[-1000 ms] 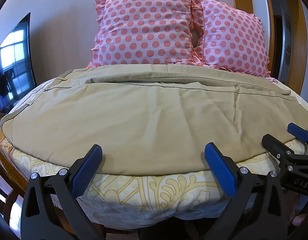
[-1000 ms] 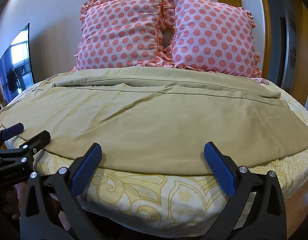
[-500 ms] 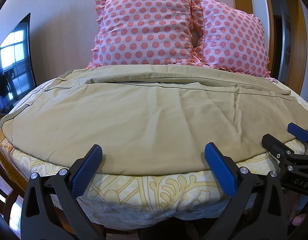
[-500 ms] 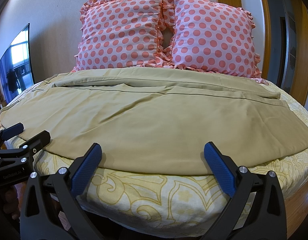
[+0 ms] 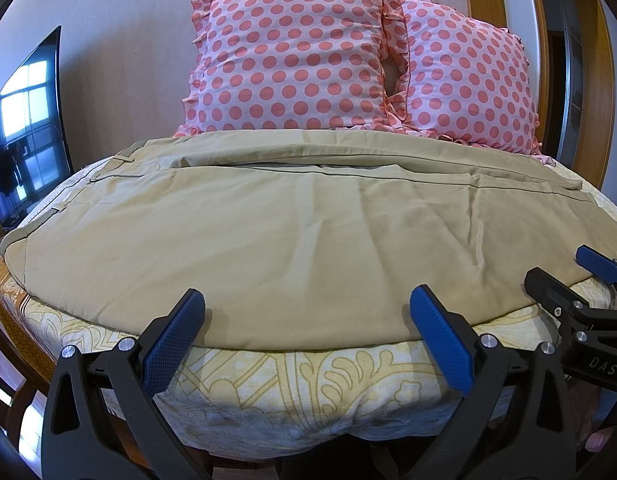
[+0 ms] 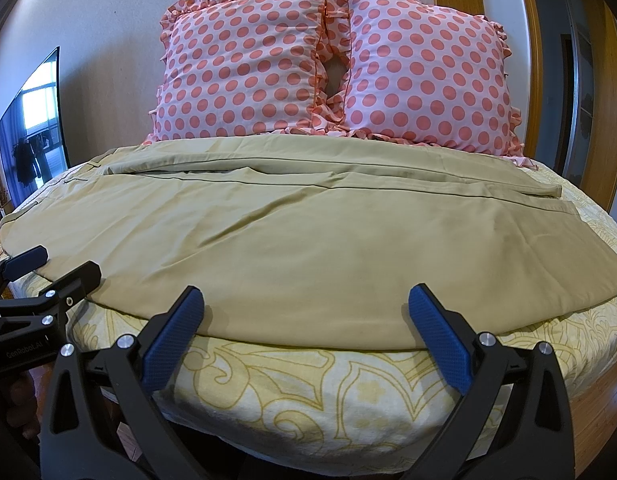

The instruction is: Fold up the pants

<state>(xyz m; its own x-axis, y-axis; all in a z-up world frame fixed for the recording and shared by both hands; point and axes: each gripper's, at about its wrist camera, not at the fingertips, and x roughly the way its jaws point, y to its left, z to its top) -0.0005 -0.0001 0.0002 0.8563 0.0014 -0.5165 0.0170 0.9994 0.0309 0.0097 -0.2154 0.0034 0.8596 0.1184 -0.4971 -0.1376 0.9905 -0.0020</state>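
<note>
Nothing has shifted since the earlier frames: my left gripper (image 5: 304,332) and right gripper (image 6: 302,332) hover wide open, empty, at the near hem of the pants (image 5: 292,240) lying crosswise on the bed (image 6: 348,392), waistband nearer my left.

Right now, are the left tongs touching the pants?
Cannot tell. In the left wrist view the open left tongs overlap the near edge of the pants, with neither contact nor a gap plain.

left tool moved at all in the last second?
No. In the left wrist view the left tool sits open at the near hem of the pants, and the pillows keep the same place in frame.
</note>
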